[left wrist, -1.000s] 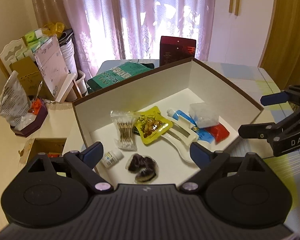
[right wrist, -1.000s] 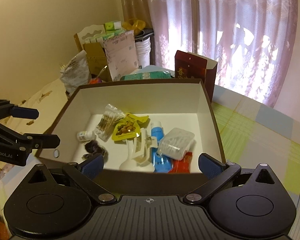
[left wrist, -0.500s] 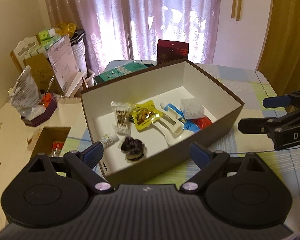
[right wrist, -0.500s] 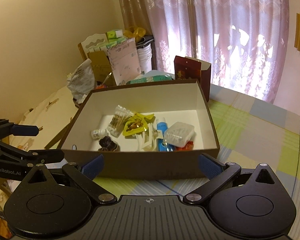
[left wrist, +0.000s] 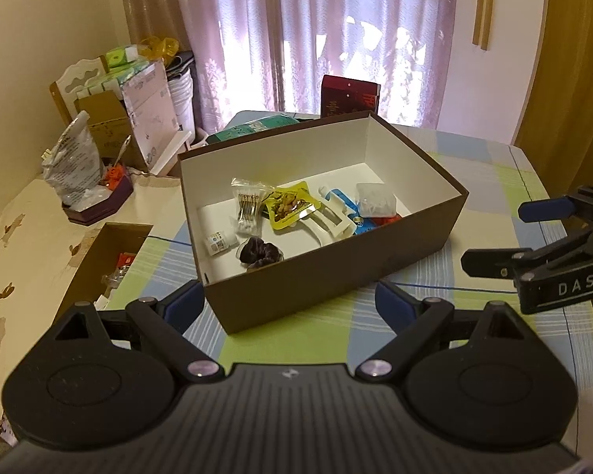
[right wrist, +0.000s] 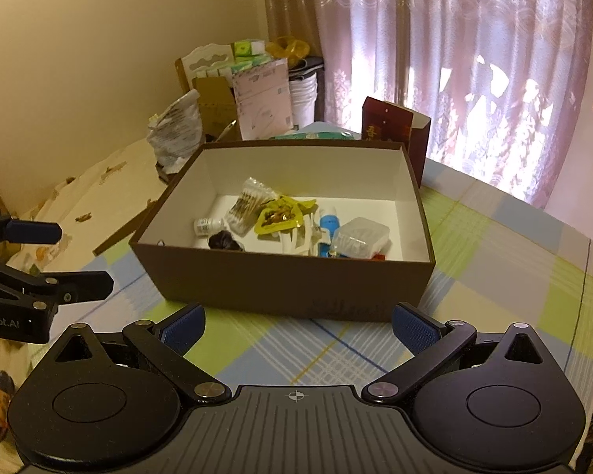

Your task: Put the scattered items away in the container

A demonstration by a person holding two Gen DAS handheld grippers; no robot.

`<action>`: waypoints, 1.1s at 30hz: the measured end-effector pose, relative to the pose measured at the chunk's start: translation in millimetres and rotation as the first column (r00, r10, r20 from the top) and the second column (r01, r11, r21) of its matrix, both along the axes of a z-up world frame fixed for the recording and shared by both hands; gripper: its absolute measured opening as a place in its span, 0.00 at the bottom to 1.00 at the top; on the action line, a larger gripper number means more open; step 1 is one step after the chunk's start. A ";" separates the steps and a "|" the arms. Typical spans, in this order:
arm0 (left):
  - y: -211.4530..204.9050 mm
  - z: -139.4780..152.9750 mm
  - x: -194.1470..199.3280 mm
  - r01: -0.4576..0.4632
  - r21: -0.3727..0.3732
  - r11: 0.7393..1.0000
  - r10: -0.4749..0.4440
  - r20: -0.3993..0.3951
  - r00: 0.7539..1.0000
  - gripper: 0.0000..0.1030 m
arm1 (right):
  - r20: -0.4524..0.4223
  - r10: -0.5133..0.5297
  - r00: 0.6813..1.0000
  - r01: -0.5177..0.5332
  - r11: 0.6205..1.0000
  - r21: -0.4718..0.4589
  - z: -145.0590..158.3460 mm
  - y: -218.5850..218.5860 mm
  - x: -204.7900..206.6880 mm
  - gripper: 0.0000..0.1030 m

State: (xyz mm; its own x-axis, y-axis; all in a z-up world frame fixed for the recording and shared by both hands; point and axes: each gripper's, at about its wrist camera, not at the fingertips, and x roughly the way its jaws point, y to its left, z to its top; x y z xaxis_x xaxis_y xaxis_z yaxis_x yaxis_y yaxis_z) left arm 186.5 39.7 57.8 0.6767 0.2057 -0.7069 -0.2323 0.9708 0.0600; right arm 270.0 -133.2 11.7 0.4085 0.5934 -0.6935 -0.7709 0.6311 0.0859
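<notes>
Brown box [left wrist: 336, 276]: open-topped, white inside, standing on the checked tablecloth [right wrist: 494, 276].
Contents: cotton swab packet [left wrist: 249, 201], yellow snack pouch [left wrist: 290, 207], white clip [left wrist: 332, 225], blue tube [right wrist: 330, 225], clear plastic case [right wrist: 361, 237], small white bottle [left wrist: 219, 241], dark scrunchie [left wrist: 261, 252]; all lie on the box floor.
Left gripper [left wrist: 286, 304]: jaws spread wide, empty, just in front of the box's near corner.
Right gripper [right wrist: 298, 326]: jaws spread wide, empty, facing the box's long side.
Behind: red carton [right wrist: 387, 124] beside the far wall of the box.
</notes>
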 end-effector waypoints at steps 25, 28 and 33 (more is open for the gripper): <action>-41.8 -6.6 -47.0 -0.033 0.025 0.999 0.033 -0.008 0.999 0.89 | 0.007 0.039 0.999 -0.038 0.998 -0.042 -11.8 -20.9 -42.6 1.00; -43.4 -7.7 -48.3 -0.034 0.024 0.999 0.034 -0.008 0.999 0.89 | 0.006 0.037 0.999 -0.036 0.999 -0.041 -13.3 -23.3 -45.6 1.00; -47.9 -9.7 -52.0 -0.033 0.026 0.999 0.033 -0.012 0.999 0.89 | 0.010 0.029 1.000 -0.029 0.999 -0.039 -13.4 -27.2 -49.7 1.00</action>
